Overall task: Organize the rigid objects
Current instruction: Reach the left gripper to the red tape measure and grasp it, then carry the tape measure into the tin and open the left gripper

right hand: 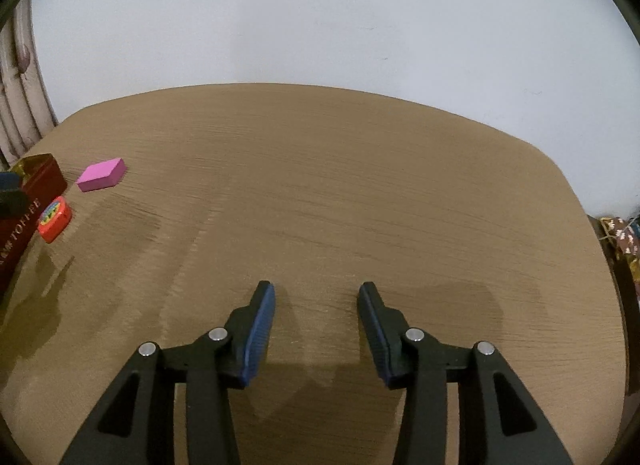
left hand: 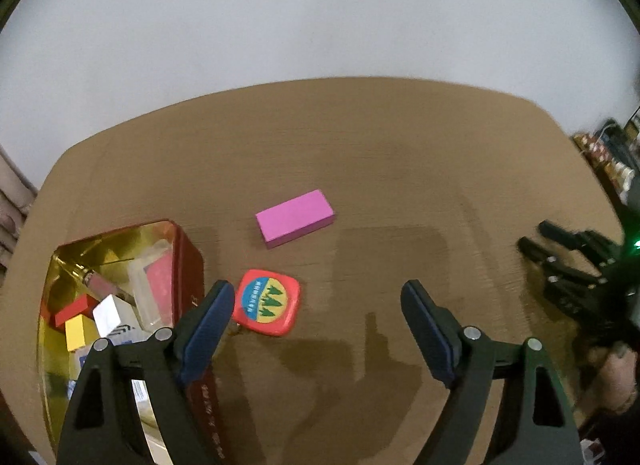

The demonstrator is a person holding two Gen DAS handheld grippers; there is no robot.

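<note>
Left wrist view: the red tin (left hand: 188, 261) holds small blocks and boxes, both grippers (left hand: 318, 297) (right hand: 316, 297) gaping wide, empty.

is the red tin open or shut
Open: the red tin has no lid on, and its gold inside shows blocks and small boxes lying in it.

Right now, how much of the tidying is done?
Mostly done: several blocks and boxes already sit in the tin. Nothing is in hand; both the left tongs and right tongs are open and empty. Left on the table: pink block, red tape measure.
</note>
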